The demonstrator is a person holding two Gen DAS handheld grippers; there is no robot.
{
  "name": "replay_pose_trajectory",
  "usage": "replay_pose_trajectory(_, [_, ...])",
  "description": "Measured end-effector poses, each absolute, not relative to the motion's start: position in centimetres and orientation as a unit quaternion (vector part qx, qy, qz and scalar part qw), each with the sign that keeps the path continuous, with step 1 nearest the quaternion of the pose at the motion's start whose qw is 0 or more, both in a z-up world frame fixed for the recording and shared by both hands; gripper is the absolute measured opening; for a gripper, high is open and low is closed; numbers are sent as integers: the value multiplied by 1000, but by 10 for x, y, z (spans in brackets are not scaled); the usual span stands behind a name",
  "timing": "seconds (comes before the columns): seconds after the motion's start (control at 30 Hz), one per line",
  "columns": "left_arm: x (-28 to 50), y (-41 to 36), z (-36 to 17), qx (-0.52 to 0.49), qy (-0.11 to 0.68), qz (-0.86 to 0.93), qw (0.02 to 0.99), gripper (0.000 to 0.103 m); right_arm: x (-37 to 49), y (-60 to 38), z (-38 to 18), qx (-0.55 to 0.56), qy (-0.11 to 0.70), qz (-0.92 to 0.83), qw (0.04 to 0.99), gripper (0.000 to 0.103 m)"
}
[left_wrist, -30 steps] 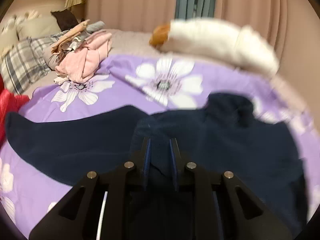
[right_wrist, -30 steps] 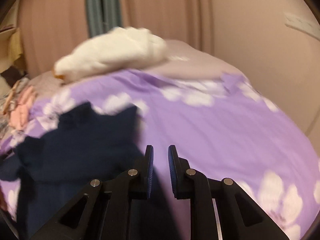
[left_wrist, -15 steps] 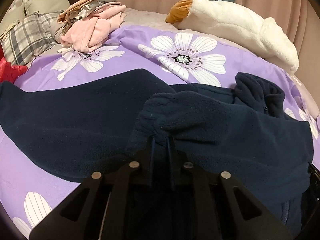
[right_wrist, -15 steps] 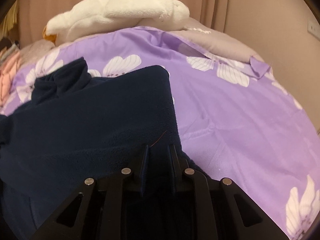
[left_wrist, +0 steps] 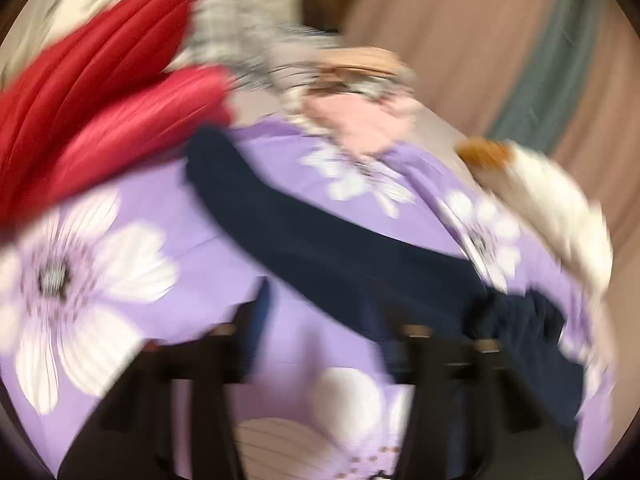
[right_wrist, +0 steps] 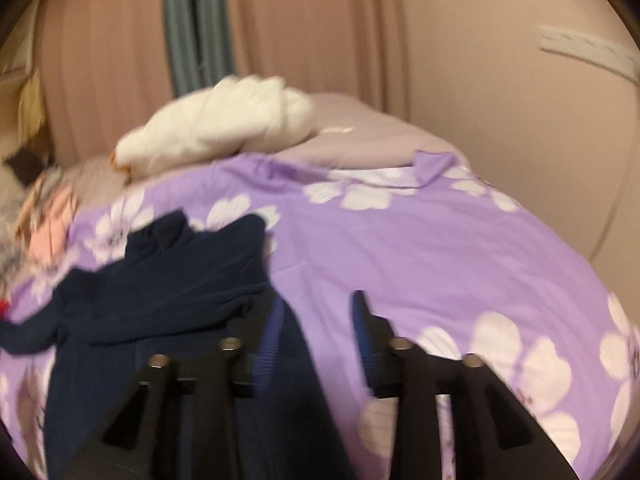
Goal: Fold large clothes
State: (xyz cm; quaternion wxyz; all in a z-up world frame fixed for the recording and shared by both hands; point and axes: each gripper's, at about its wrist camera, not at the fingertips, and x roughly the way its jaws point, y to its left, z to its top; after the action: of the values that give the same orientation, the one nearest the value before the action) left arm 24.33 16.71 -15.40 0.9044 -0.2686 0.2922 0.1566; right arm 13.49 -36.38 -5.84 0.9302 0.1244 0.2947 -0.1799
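Note:
A navy fleece jacket (right_wrist: 168, 280) lies on the purple flowered bedspread (right_wrist: 420, 248), partly folded, with its collar at the far end. In the left wrist view one navy sleeve (left_wrist: 320, 236) stretches out to the left across the bedspread (left_wrist: 132, 264). My left gripper (left_wrist: 324, 312) is open and empty, above the bedspread beside the sleeve; that view is motion blurred. My right gripper (right_wrist: 318, 320) is open and empty at the jacket's right edge, its left finger over the fabric.
A white fluffy garment (right_wrist: 216, 128) lies at the far side of the bed. Red cushions (left_wrist: 92, 92), a plaid item (left_wrist: 240, 40) and a pile of pink clothes (left_wrist: 360, 120) sit at the left. Pink curtains and a wall stand behind.
Both grippers were shut on the navy jacket and have let it go and opened. The left gripper has swung left toward the outstretched sleeve. The right gripper has pulled back.

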Motion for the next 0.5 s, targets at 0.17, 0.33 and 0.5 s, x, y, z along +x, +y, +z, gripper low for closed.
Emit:
replay_pose_trajectory(0.17, [221,241,-184,-410,291,153,851,80,144,-383,-85,162,330,-190,910,53])
replay_pose_trajectory(0.33, [232,275,-188,-450,275,86,845,86,157,-386,-112,197,380,-188,884,53])
replay_pose_trajectory(0.5, [271,297,-208,-496,276,57,822,84,162,-375,-111,134,374,-204,895,53])
